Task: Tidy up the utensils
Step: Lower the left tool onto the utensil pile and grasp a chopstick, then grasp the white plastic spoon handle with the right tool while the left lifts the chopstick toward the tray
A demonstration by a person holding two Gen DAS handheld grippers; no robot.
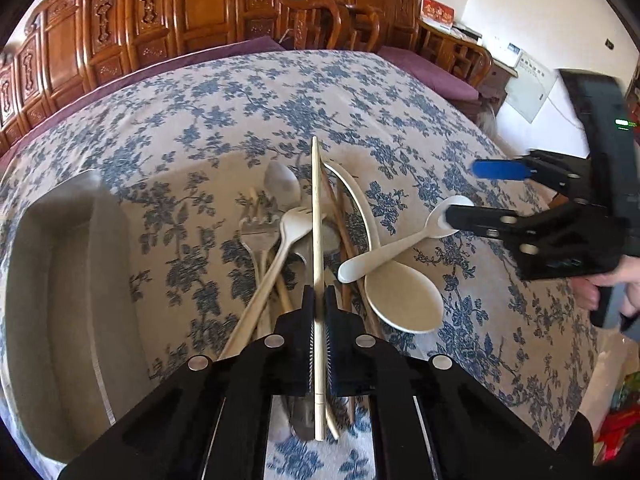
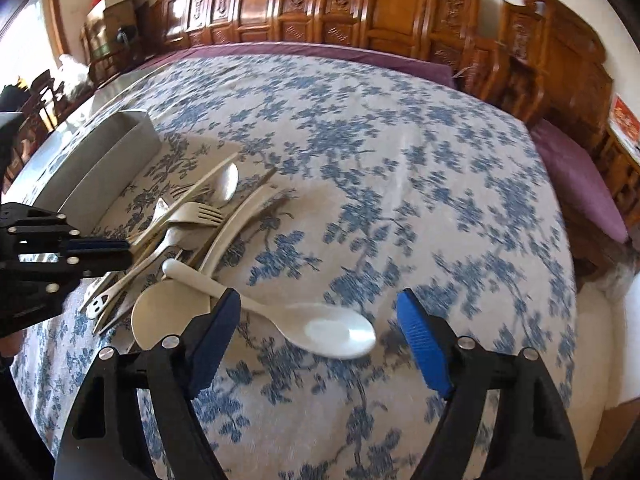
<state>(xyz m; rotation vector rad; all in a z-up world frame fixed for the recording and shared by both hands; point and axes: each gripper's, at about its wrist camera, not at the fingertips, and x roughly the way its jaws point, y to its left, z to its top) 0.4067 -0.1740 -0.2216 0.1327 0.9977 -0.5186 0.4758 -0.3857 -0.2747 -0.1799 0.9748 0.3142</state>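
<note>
My left gripper [image 1: 319, 300] is shut on a pale chopstick [image 1: 317, 240] that points away over a pile of utensils [image 1: 296, 240]: forks, spoons and brown chopsticks on the floral cloth. My right gripper [image 2: 320, 308] is open, its blue pads [image 2: 420, 340] on either side of a white spoon [image 2: 320, 330] lying at the pile's right edge. That spoon [image 1: 404, 244] and the right gripper [image 1: 468, 192] show at the right in the left wrist view. The left gripper [image 2: 120, 248] shows at the left in the right wrist view.
A grey rectangular tray [image 1: 52, 280] stands left of the pile; it also shows in the right wrist view [image 2: 100, 160]. The table is covered by a blue floral cloth [image 2: 400, 160]. Carved wooden chairs [image 1: 320, 20] and a screen stand behind it.
</note>
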